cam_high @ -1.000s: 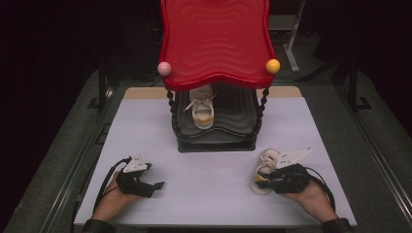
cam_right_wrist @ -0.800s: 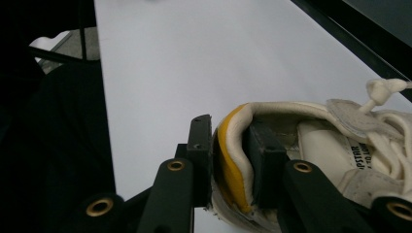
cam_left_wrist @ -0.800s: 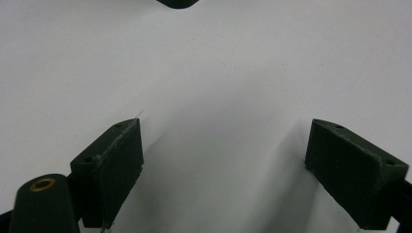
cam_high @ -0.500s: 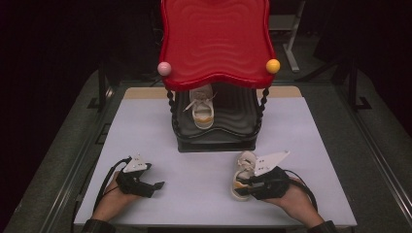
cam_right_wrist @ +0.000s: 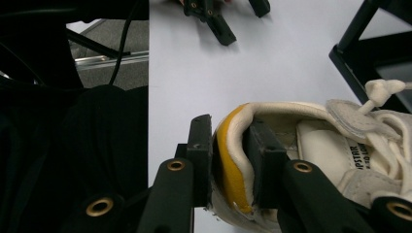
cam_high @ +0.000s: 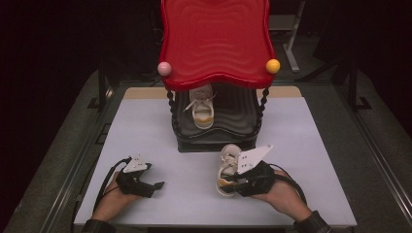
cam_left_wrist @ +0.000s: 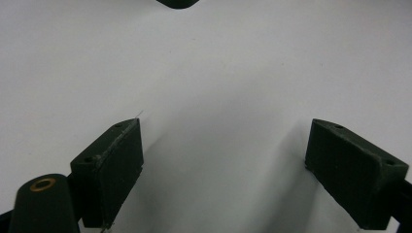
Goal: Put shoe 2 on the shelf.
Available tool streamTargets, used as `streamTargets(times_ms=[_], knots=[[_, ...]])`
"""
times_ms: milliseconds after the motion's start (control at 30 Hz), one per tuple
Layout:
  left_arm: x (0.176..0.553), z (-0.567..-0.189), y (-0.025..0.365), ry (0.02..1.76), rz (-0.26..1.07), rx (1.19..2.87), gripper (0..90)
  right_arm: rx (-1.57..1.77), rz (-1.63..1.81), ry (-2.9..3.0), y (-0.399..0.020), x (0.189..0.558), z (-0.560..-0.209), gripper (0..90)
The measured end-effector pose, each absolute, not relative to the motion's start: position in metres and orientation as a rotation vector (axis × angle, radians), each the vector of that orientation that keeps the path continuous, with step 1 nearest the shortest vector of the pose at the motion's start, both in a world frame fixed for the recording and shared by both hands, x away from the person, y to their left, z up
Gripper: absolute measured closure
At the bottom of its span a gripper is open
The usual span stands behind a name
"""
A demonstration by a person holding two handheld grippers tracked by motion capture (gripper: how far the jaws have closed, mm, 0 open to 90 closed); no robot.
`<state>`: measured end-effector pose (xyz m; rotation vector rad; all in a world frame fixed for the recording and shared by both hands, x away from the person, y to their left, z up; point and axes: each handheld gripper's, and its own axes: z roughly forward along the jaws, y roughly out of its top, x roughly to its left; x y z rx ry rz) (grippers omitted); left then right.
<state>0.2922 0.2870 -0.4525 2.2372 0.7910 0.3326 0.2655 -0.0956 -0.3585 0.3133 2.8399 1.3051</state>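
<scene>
Since 1 s ago the right gripper [cam_high: 232, 180] w/ its shoe [cam_high: 226, 164] has moved left and toward the rack [cam_high: 214, 138]; left gripper [cam_high: 158, 185] is unmoved.

High view: shoe sits at near-right centre of the table [cam_high: 311, 145], just in front of the rack. A 2nd shoe [cam_high: 202, 108] lies on the rack's lower shelf, under the red tray [cam_high: 216, 39].

Left gripper view: jaws wide apart, nothing between, over bare table.

Right gripper view: jaws clamped on the shoe's heel [cam_right_wrist: 232, 160], one pad outside, one inside.

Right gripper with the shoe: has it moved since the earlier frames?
Yes. The right gripper, clamped on the shoe, moved left and toward the black rack.
</scene>
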Motion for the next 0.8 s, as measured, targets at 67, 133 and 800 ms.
streamTargets(times_ms=[67, 133, 800], knots=[[0.292, -0.452, 0.287, 0.79, 0.333, 2.238, 13.3, 0.299, 1.31, 2.836, -0.095, 0.265, -0.353, 73.6], [0.292, -0.452, 0.287, 0.791, 0.333, 2.238, 13.3, 0.284, 1.308, 2.831, -0.094, 0.265, -0.346, 73.6], [0.292, -0.452, 0.287, 0.791, 0.332, 2.237, 13.3, 0.218, 1.263, 2.76, -0.09, 0.317, -0.292, 73.6]])
